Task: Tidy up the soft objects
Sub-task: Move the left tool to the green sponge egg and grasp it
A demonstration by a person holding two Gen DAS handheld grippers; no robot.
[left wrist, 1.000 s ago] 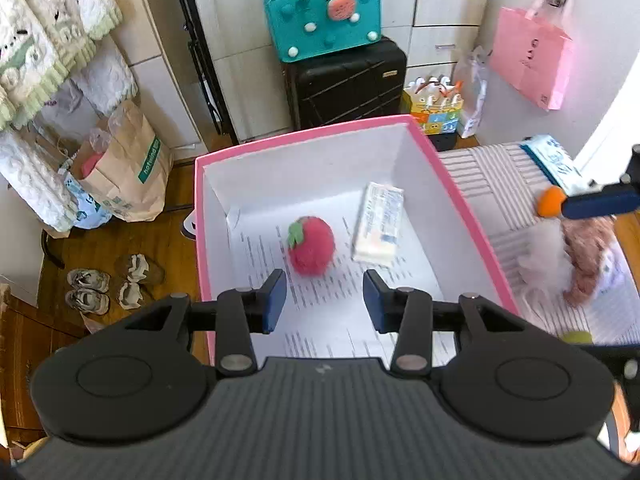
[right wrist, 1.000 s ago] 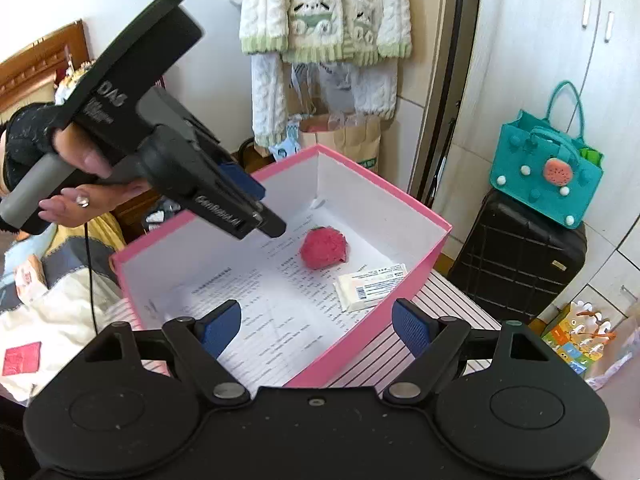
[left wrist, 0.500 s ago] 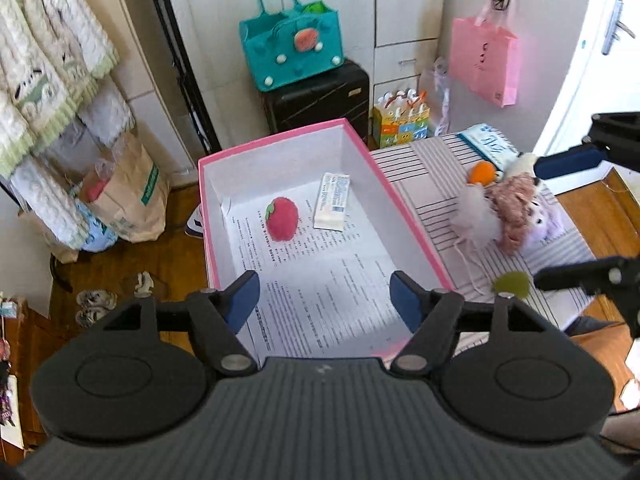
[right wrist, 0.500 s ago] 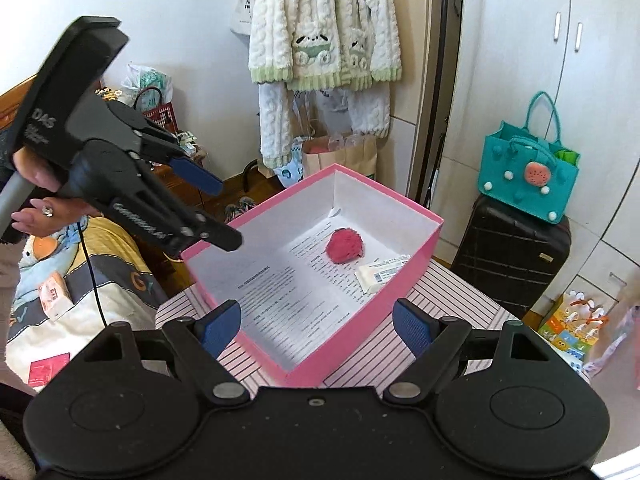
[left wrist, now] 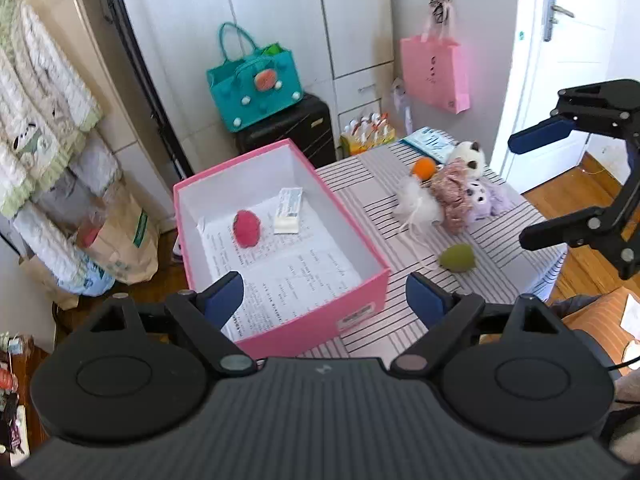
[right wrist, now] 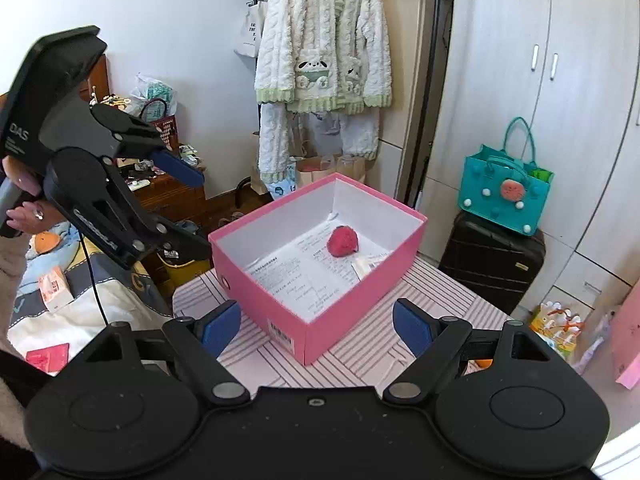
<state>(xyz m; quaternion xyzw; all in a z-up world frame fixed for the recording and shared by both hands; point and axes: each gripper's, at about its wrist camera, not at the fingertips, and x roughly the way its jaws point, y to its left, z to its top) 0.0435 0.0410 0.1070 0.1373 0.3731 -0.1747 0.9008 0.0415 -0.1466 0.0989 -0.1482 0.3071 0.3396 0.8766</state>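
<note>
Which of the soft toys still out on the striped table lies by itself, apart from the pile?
The olive-green plush ball. It sits alone on the striped table, while the orange ball, white fluffy toy and other plushies cluster together.

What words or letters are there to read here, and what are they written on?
"DAS": white letters on the black side of the left gripper.
Printed sheet in the pink box: too small to read.
Barcode sticker on the pink box: too small.
White tote bag by the hanging jacket: letters too blurred.
White packet in the box: unreadable.
</note>
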